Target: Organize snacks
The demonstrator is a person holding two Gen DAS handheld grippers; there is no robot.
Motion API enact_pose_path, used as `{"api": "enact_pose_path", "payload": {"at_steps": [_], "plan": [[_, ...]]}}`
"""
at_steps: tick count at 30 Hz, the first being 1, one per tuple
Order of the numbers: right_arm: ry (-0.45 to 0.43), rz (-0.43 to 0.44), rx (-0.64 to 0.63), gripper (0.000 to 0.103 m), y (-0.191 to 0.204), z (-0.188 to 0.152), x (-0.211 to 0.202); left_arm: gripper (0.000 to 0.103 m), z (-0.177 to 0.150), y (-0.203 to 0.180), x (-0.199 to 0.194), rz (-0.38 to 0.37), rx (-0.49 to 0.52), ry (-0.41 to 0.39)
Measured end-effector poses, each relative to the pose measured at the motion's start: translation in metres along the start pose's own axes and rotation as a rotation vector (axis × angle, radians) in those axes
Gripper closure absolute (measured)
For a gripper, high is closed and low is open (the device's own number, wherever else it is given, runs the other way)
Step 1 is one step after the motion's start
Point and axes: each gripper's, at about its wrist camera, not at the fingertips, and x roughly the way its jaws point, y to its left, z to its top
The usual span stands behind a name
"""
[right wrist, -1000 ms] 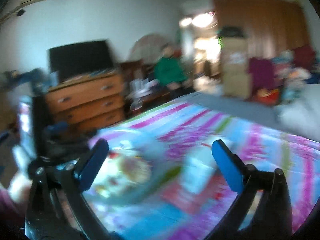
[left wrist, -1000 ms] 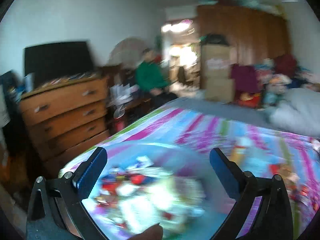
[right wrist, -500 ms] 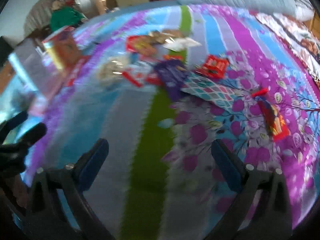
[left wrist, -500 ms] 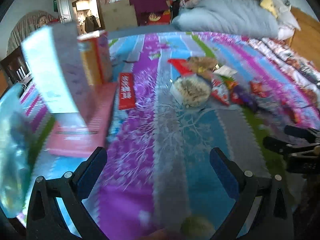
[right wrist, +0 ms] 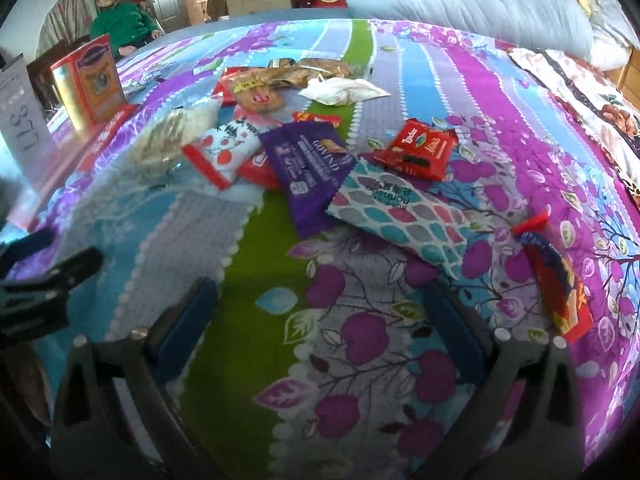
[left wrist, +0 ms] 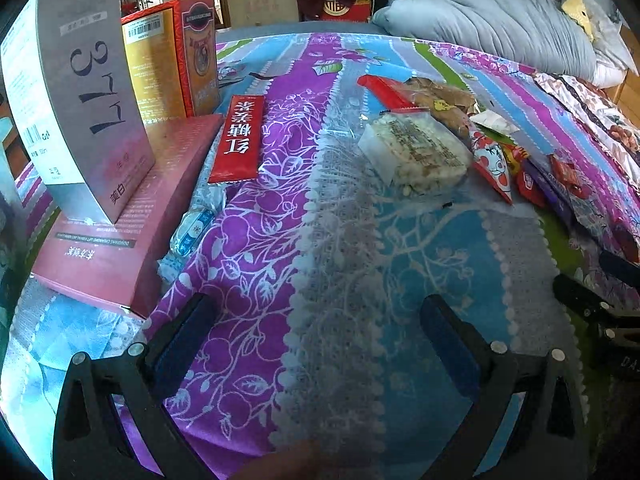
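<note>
Hovering wide-jawed left gripper [left wrist: 316, 332], right gripper [right wrist: 320, 316], snack packets [right wrist: 312, 160] loose on bedspread [right wrist: 248, 320]

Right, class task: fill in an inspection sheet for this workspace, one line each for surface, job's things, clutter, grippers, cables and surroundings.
Surface: bedspread, striped and floral, on a bed.
Job's things: snack packets in a loose pile, among them a purple packet, a red packet and a clear bag; a long red packet lies apart.
Clutter: pink box lying flat, grey box upright on it, red box behind.
Grippers: left gripper and right gripper both open, empty.
Cables: nothing seen.
Surroundings: folded duvet, seated person.
</note>
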Motion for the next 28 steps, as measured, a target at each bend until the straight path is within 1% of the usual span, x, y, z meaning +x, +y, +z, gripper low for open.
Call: {"api": "enact_pose_path", "payload": {"at_steps": [28], "plan": [[-0.001, -0.004, -0.003, 0.000, 0.0009, 0.0011, 0.0018, 0.000, 0.0032, -0.0012, 0.0046, -0.001, -0.001, 0.002]]}}
